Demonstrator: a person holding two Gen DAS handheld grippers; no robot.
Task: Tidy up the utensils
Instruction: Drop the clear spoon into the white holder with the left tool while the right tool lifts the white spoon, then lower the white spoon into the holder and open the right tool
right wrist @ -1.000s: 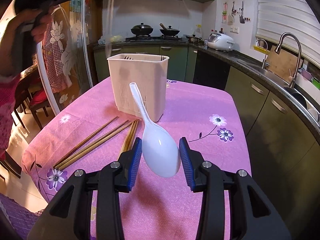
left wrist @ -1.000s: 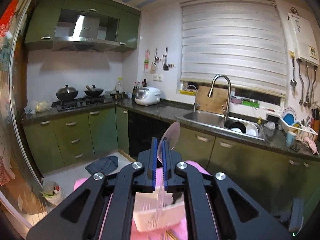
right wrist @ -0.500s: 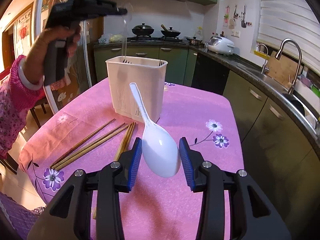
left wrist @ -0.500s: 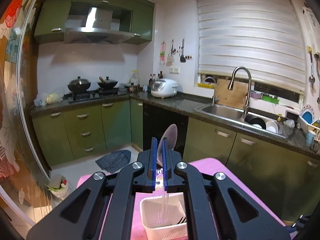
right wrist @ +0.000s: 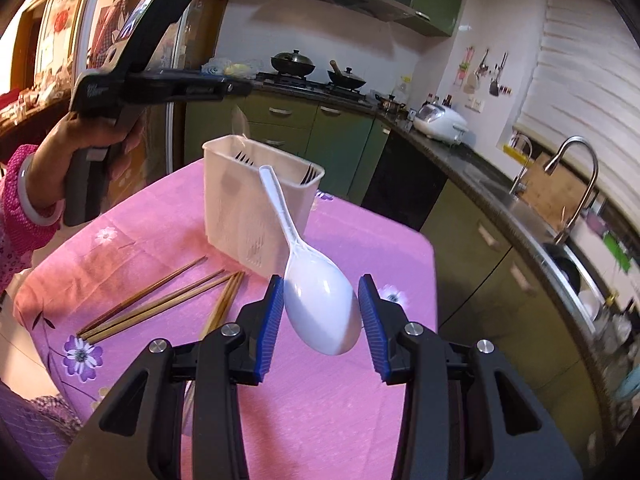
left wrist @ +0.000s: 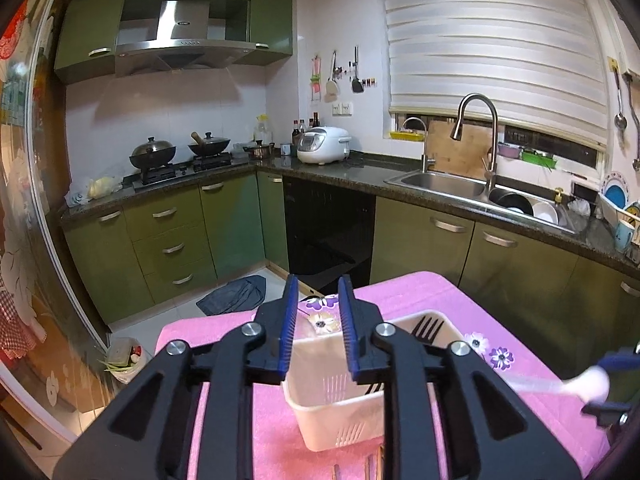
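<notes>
- The white rice spoon (right wrist: 320, 304) is the thing in hand: the right gripper (right wrist: 320, 320) holds it by the bowl, with the blue fingers (right wrist: 270, 320) pressed on both edges of the bowl. The handle points away, up toward the holder, and I judge it is held so in order that the handle can go in first.
- The white utensil holder (right wrist: 256, 208) stands upright on the far part of the bench (right wrist: 360, 420), which has a pink flowered cloth. It is open at the top, so utensils can drop in from above. Dark forks (left wrist: 426, 326) already stand in it with the tines up.
- A translucent spoon (right wrist: 240, 122) is seen just above the rim of the holder, under the tip of the left gripper (left wrist: 318, 328). I cannot tell if it is falling or already resting inside.
- The fingers of the left gripper are apart with nothing between them, directly over the holder. This position fits a release into the holder.
- Several wooden chopsticks (right wrist: 160, 300) lie flat on the cloth, near and left of the holder. They seem to wait for their turn.
- My judgement is that the next step for the white spoon is to carry it over the open top and lower the handle in, away from the fork tines.
</notes>
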